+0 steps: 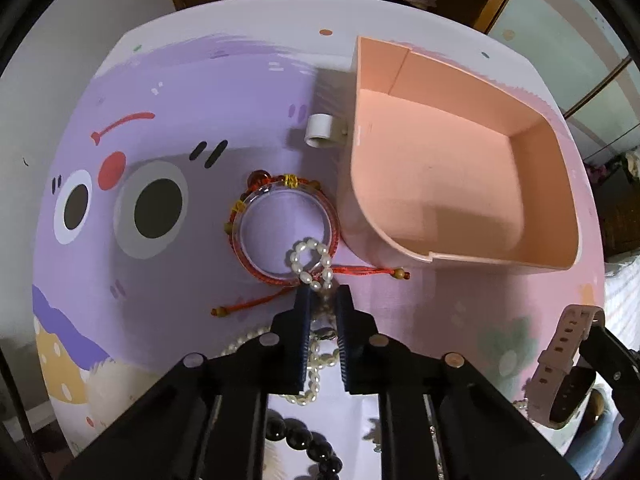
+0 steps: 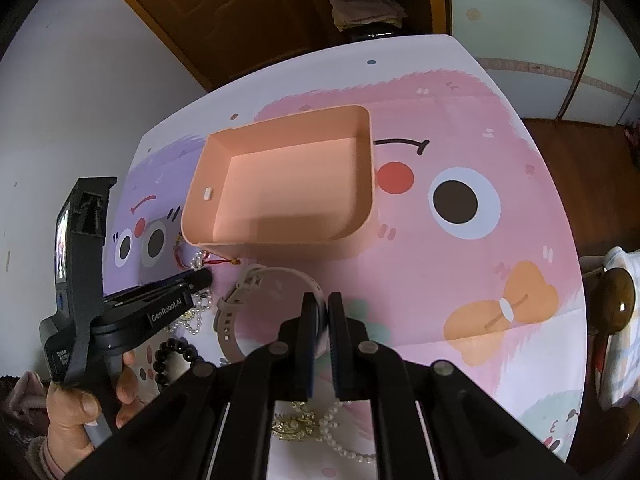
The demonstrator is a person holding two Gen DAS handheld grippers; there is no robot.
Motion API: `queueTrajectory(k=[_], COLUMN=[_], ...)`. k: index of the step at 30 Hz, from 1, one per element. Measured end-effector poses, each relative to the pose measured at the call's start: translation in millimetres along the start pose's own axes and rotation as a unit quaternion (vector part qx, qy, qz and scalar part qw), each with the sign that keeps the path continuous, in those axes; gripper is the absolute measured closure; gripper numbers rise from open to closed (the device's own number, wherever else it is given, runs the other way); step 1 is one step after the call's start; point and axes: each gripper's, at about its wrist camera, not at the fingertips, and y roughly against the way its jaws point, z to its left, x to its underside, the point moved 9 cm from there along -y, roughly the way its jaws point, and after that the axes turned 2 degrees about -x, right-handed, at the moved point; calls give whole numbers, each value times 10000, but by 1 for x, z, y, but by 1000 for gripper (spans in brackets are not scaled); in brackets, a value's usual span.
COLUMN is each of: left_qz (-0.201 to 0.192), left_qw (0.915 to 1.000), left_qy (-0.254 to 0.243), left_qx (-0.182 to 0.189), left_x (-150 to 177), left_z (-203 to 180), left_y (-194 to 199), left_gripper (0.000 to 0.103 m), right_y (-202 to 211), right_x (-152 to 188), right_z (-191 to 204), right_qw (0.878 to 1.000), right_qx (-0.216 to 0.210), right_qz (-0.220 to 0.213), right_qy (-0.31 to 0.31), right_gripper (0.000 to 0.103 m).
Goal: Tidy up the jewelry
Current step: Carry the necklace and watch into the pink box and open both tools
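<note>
An empty pink box [image 1: 460, 184] [image 2: 288, 188] stands on the cartoon-print table. My left gripper [image 1: 323, 294] is shut on a white pearl bracelet [image 1: 310, 260], whose loop lies over a clear round case wrapped by a red cord bracelet [image 1: 280, 224]. More pearls [image 1: 316, 364] hang between the fingers. My right gripper [image 2: 322, 300] is shut on a beige-strapped watch [image 2: 240, 304], also seen at the right of the left wrist view [image 1: 560, 360], held just above the table in front of the box.
A black bead bracelet [image 1: 304, 440] [image 2: 176, 352] lies near the table's front. A pearl necklace with a gold pendant [image 2: 308, 424] lies under my right gripper. A small white cylinder [image 1: 320, 130] sits left of the box. A wooden shelf stands behind the table.
</note>
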Motion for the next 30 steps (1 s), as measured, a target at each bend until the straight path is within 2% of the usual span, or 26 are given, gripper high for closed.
queueTrajectory(k=[4, 9, 13, 17, 18, 22, 25, 30], left_qz=[54, -233, -481, -829, -896, -1361, -1686, -2152], left_qw=[9999, 9993, 9978, 9945, 9937, 9866, 9802, 9691], left_qy=[-16, -258, -394, -501, -528, -678, -740, -722], left_qx=[116, 106, 215, 409, 422, 597, 732, 961], left_x=[4, 5, 1, 2, 10, -6, -16, -38], left_z=[-2, 3, 4, 3, 12, 10, 4, -7], left_y=[1, 35, 75, 127, 151, 217, 252, 287], left_gripper=[100, 100, 100, 100, 100, 100, 100, 100], right_y=[2, 17, 38, 61, 68, 97, 113, 124], right_x=[2, 0, -8, -17, -21, -37, -50, -71], right_z=[-2, -1, 4, 10, 13, 24, 31, 39], right_qw=[10000, 9999, 9996, 9987, 9983, 9964, 9947, 9931], right_qx=[-46, -110, -155, -195, -202, -191, -153, -111], right_qz=[14, -80, -244, -439, -504, -756, -925, -1078], right_qy=[-20, 17, 75, 170, 203, 345, 429, 445], right_gripper=[97, 97, 97, 97, 97, 97, 97, 97])
